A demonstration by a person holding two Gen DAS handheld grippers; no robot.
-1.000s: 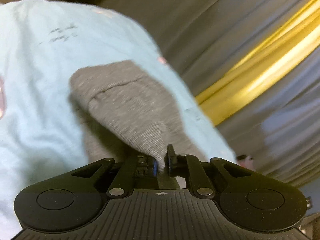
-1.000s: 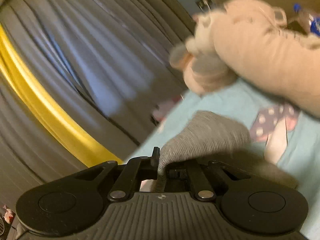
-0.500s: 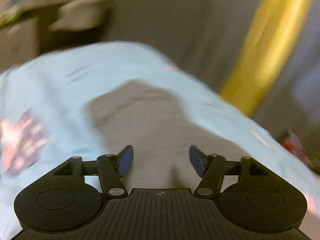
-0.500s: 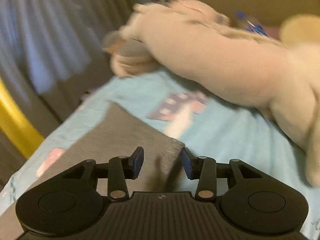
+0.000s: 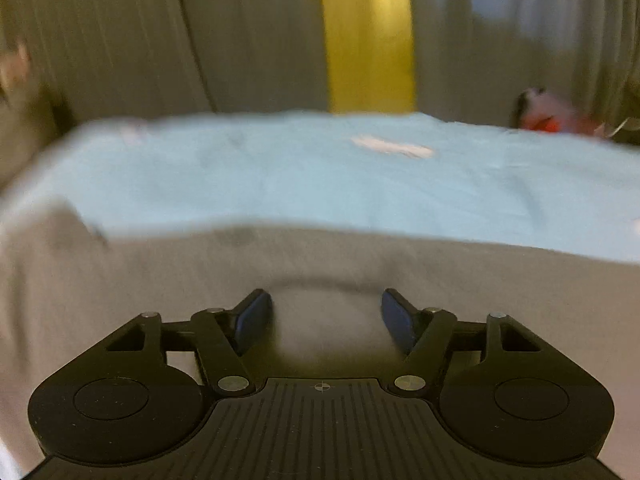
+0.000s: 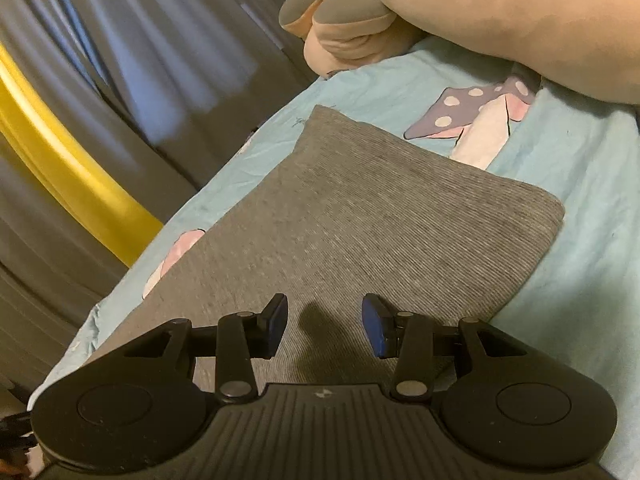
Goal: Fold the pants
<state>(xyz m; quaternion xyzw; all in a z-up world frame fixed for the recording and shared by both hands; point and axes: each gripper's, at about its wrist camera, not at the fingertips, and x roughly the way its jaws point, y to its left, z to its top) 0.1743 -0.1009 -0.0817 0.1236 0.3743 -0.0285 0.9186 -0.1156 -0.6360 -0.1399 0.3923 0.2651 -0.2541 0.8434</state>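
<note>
The grey ribbed pants [image 6: 360, 216] lie flat and folded on the light blue bedsheet [image 6: 580, 200]. Their far folded edge runs from a far corner to a rounded right corner. My right gripper [image 6: 324, 322] is open and empty just above the near part of the pants. In the blurred left wrist view the pants [image 5: 160, 280] fill the foreground, with a small raised fold between the fingers. My left gripper [image 5: 326, 316] is open and empty over that fold.
A large beige plush toy [image 6: 500, 20] lies on the bed at the far right. Grey curtains [image 6: 140, 60] with a yellow stripe [image 6: 68, 168] hang beyond the bed's edge. The sheet [image 5: 320, 176] stretches away past the pants; a red and white object [image 5: 548, 116] sits at its far right.
Both grippers held pinched pants fabric a second ago, then opened and let it go. The pants now lie flat. Both cameras have swung and pulled back a little.
</note>
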